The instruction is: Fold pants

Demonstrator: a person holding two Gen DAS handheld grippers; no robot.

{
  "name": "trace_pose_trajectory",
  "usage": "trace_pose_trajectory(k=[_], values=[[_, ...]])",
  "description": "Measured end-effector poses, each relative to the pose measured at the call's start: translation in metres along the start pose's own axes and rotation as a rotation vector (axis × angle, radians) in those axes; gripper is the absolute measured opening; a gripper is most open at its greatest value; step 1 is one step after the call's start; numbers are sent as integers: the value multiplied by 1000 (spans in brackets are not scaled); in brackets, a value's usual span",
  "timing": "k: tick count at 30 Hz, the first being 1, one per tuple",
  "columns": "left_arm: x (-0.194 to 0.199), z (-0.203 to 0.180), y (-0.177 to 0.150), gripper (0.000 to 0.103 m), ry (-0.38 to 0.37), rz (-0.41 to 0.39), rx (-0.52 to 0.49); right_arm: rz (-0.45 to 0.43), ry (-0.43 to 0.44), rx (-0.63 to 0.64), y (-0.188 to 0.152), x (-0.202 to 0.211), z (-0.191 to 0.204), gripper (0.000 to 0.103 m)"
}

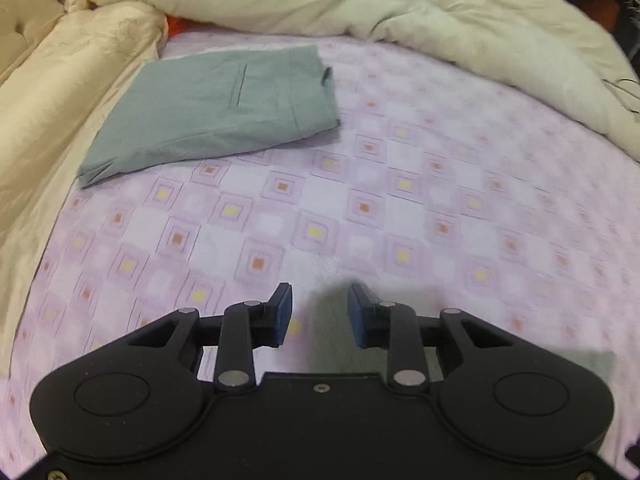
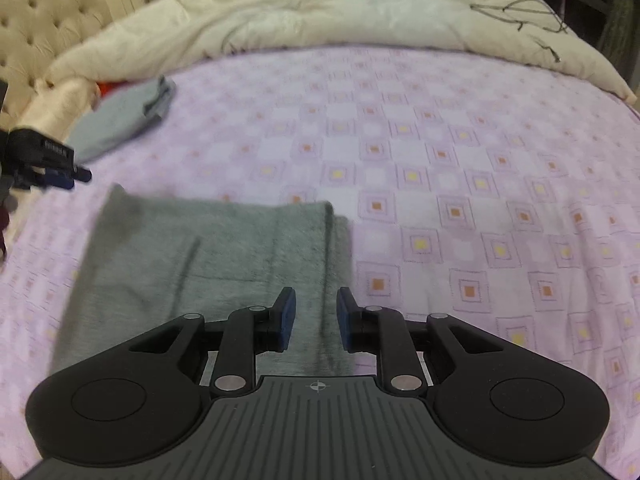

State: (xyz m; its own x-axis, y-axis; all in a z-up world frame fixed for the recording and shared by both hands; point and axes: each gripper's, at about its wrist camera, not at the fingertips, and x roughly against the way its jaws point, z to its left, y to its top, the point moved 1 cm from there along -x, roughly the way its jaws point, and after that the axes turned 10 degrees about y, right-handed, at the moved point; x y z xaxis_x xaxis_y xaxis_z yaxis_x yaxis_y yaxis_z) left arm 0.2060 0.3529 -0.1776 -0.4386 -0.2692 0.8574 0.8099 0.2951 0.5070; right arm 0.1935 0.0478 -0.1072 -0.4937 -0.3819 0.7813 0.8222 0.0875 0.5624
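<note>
Showing only in the right view—second folded pants [image 2: 208, 264].

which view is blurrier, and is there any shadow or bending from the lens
Right wrist view: smeared by motion, the folded grey pants under the right gripper look streaked. Left wrist view: sharper, the other folded pants show crisp seams; a soft shadow falls past the left gripper. Both: fisheye curves the bed sheet.
</note>
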Motion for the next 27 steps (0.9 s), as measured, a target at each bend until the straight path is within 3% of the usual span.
trace_pose_trajectory(k=[4,13,18,27], values=[[45,-15,-41,38,5,-35,-67,-25,47,41,2,16,14,23],[140,-65,-136,44,32,-3,-109,-49,103,114,4,60,46,23],[168,-76,-161,44,26,35,-53,-76,144,120,-4,88,55,24],[197,-83,-169,44,56,-32,-42,-123,166,170,-9,115,66,24]])
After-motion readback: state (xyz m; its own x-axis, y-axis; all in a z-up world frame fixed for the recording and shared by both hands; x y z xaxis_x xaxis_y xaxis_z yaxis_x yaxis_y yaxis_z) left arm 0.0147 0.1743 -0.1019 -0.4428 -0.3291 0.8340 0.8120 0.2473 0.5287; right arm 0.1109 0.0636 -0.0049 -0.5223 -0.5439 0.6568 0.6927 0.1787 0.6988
